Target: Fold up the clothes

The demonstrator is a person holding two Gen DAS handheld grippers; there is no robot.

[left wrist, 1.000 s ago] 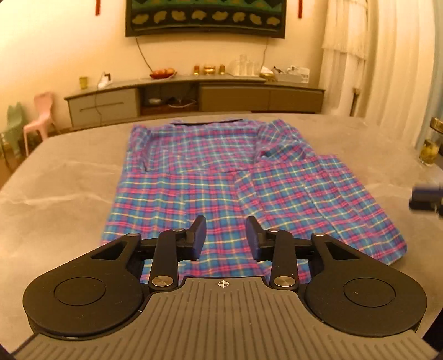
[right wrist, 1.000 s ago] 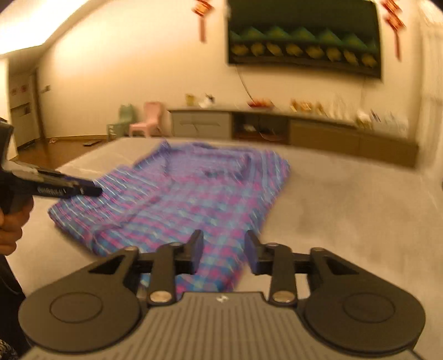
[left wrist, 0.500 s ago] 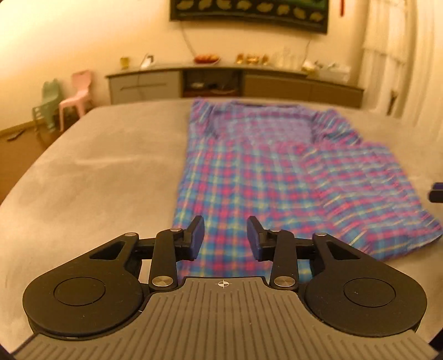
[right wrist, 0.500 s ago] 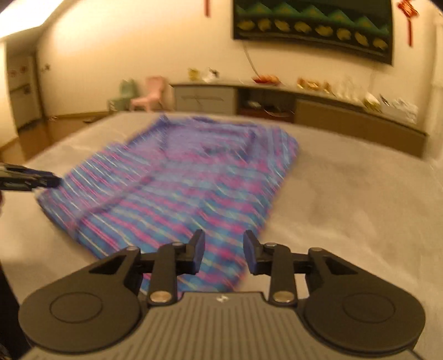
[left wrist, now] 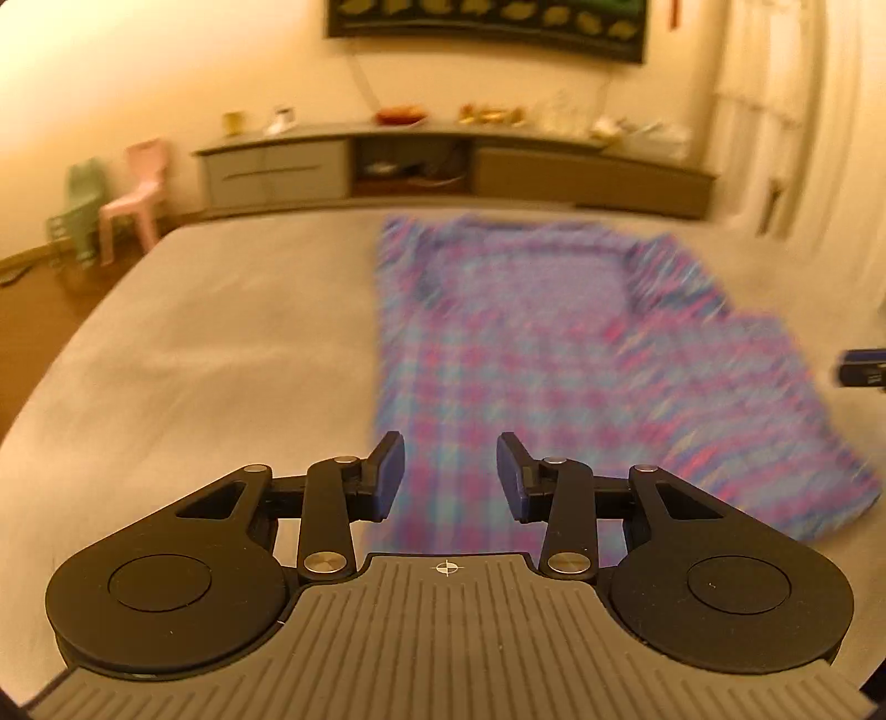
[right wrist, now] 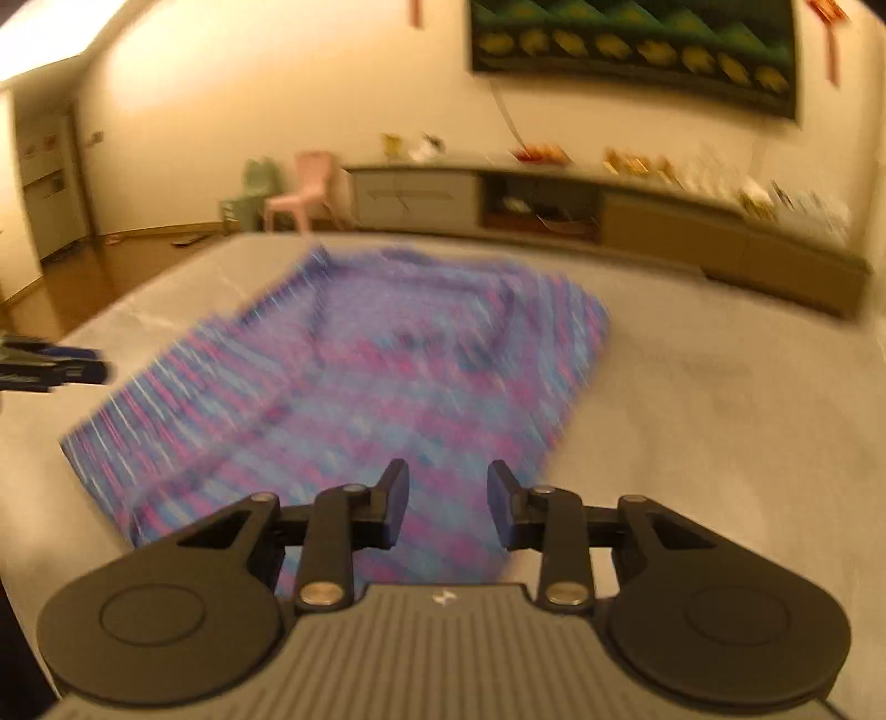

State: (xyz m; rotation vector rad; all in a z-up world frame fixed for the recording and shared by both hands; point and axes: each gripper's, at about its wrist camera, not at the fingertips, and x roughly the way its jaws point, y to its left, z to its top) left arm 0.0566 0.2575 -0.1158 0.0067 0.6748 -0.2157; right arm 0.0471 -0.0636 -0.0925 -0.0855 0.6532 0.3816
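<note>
A blue-and-pink plaid shirt (left wrist: 554,354) lies flat on the grey table (left wrist: 210,354), with one side folded over its middle. The picture is blurred by motion. My left gripper (left wrist: 449,476) hovers open over the shirt's near left edge, nothing between its fingers. In the right wrist view the same shirt (right wrist: 360,399) spreads ahead and to the left. My right gripper (right wrist: 447,507) is open above its near right corner and holds nothing. Each gripper's tip shows at the edge of the other's view: the right one (left wrist: 864,368) and the left one (right wrist: 55,365).
A long sideboard (left wrist: 454,166) with small items on top stands against the far wall under a dark wall hanging (right wrist: 631,50). A pink chair (left wrist: 135,188) and a green one (left wrist: 77,210) stand at the left. Pale curtains (left wrist: 786,111) hang at the right.
The left gripper has moved left, so the shirt has slid from the middle to the right of its view. The right view has shifted too and blurred. Both grippers stay open and hold nothing.
</note>
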